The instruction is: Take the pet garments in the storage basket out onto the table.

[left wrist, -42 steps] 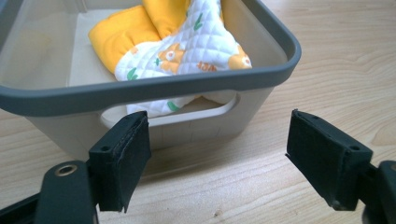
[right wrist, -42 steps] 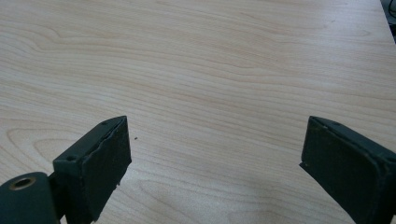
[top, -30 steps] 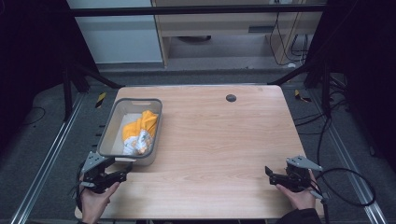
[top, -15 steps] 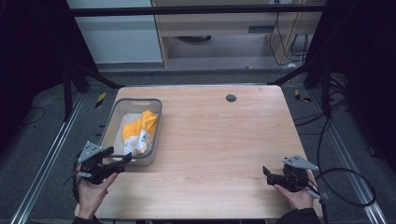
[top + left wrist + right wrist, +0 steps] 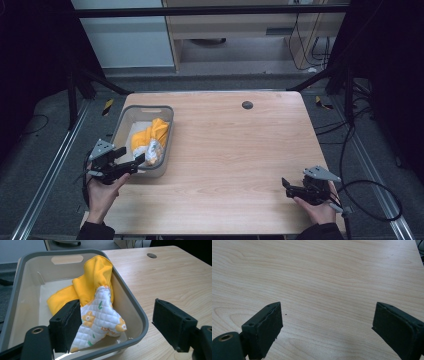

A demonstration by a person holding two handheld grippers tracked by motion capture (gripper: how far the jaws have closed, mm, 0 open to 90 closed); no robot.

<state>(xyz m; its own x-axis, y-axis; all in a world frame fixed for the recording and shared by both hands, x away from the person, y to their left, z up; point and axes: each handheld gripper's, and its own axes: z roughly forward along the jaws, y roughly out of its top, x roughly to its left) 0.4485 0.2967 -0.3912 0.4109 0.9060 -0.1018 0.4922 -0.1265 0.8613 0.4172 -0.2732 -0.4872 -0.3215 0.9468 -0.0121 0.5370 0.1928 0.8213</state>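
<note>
Left gripper [image 5: 117,325]: we hold it with jaws spread wide at the near end of the grey bin [image 5: 140,322], one jaw inside against the cloth, the other outside over the table [image 5: 175,277]
Cloth [image 5: 100,315]: a quilted white piece with yellow flowers and a plain yellow part behind it, bunched in the bin along its right wall
Step in hand: we judge it to be the reach for the cloth (nothing is gripped yet)
Next move: we would bring both jaws inside the rim, lower them over the quilted corner and close
Right gripper [image 5: 327,325]: jaws wide apart over bare wood at the table's near right corner, holding nothing
Change from earlier: our left gripper [image 5: 112,162] has moved forward and turned toward the bin, its tips now at the rim; the right gripper [image 5: 300,190] has barely moved
</note>
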